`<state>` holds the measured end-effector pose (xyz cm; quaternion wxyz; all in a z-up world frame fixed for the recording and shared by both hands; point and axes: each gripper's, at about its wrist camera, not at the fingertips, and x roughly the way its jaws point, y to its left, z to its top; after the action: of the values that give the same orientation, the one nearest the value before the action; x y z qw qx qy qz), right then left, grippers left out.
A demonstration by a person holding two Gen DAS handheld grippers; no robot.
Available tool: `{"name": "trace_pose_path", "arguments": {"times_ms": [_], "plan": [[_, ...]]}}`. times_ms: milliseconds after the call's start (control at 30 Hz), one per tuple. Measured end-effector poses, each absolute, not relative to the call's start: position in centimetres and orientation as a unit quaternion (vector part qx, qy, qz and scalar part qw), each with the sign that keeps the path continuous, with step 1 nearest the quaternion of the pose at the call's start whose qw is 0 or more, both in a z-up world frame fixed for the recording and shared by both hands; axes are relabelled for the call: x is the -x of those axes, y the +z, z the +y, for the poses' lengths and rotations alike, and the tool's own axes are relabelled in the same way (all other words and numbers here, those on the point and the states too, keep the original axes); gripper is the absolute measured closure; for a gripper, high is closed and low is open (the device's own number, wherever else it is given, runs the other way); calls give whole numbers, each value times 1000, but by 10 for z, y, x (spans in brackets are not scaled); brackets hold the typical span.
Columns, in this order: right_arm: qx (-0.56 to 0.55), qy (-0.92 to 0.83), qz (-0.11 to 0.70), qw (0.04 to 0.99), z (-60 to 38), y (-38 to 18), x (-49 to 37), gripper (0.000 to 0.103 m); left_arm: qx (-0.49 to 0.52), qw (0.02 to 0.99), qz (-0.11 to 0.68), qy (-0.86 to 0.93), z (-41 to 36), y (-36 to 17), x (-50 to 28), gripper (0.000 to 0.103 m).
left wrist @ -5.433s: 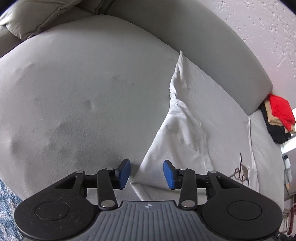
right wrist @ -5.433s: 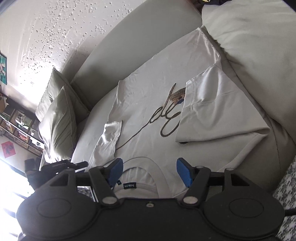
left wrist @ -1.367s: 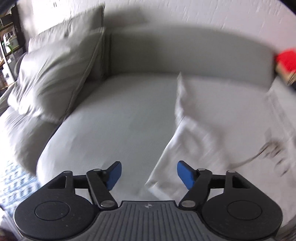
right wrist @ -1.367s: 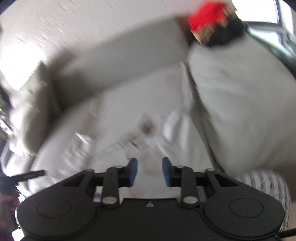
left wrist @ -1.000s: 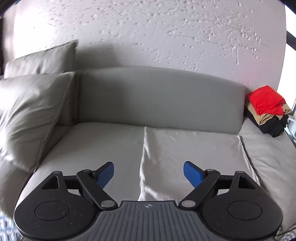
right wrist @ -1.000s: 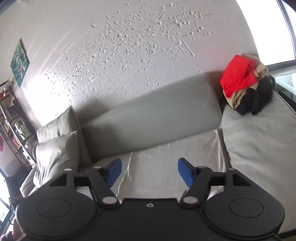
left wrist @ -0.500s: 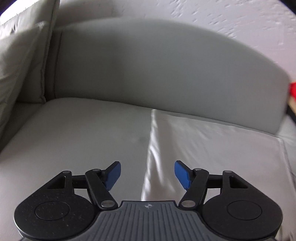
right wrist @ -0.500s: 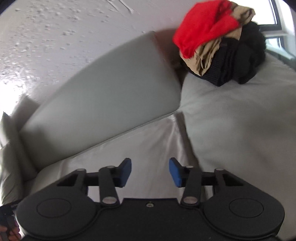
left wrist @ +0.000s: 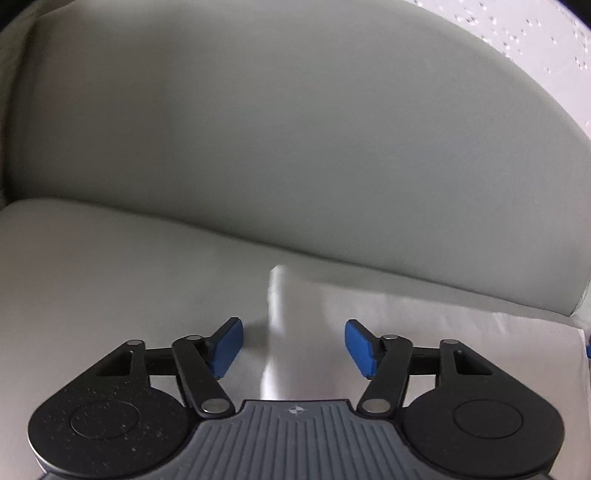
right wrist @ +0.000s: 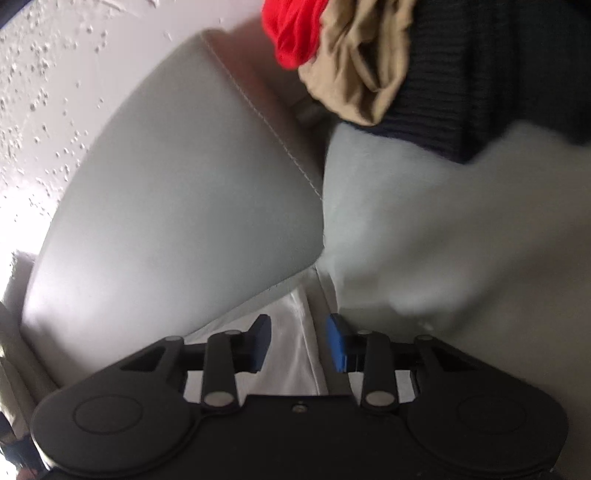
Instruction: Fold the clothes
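A white shirt (left wrist: 406, 332) lies flat on the grey sofa seat (left wrist: 110, 277), its far edge against the back cushion (left wrist: 295, 147). My left gripper (left wrist: 293, 338) hovers low over the shirt's far left corner. Its jaws are closing, the shirt's left edge runs between the blue pads (left wrist: 227, 347), and they do not touch it. In the right wrist view the shirt's far right corner (right wrist: 291, 358) sits between the pads (right wrist: 338, 343) of my right gripper (right wrist: 298, 332). Those jaws are closing too, with a gap still showing on both sides of the cloth.
A pile of clothes sits on the neighbouring seat cushion (right wrist: 443, 258) to the right: a red garment (right wrist: 295, 33), a tan one (right wrist: 358, 66) and a black knit (right wrist: 498, 74). A textured white wall (right wrist: 37, 74) rises behind the sofa back.
Both grippers have dropped forward and down from a wide look at the sofa to the shirt's far corners by the back cushion. Both pairs of jaws have narrowed.
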<state>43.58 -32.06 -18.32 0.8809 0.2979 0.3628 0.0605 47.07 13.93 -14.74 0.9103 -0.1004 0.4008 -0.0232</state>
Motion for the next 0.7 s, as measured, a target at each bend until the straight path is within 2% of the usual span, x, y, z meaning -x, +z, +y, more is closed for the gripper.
{"name": "trace_pose_path", "arguments": {"times_ms": [167, 233, 300, 367, 533, 700], "plan": [[-251, 61, 372, 892, -310, -187, -453, 84, 69, 918, 390, -5, 125, -152, -492, 51], [-251, 62, 373, 891, -311, -188, -455, 90, 60, 921, 386, 1, 123, -152, -496, 55], [-252, 65, 374, 890, -310, -188, -453, 93, 60, 922, 383, 2, 123, -150, -497, 79], [-252, 68, 372, 891, -308, -186, -450, 93, 66, 921, 383, -4, 124, -147, -496, 98], [-248, 55, 360, 898, -300, -183, -436, 98, 50, 921, 386, 1, 123, -141, -481, 99], [-239, 43, 337, 909, -294, -164, -412, 98, 41, 929, 368, 9, 123, -116, -453, 99]]}}
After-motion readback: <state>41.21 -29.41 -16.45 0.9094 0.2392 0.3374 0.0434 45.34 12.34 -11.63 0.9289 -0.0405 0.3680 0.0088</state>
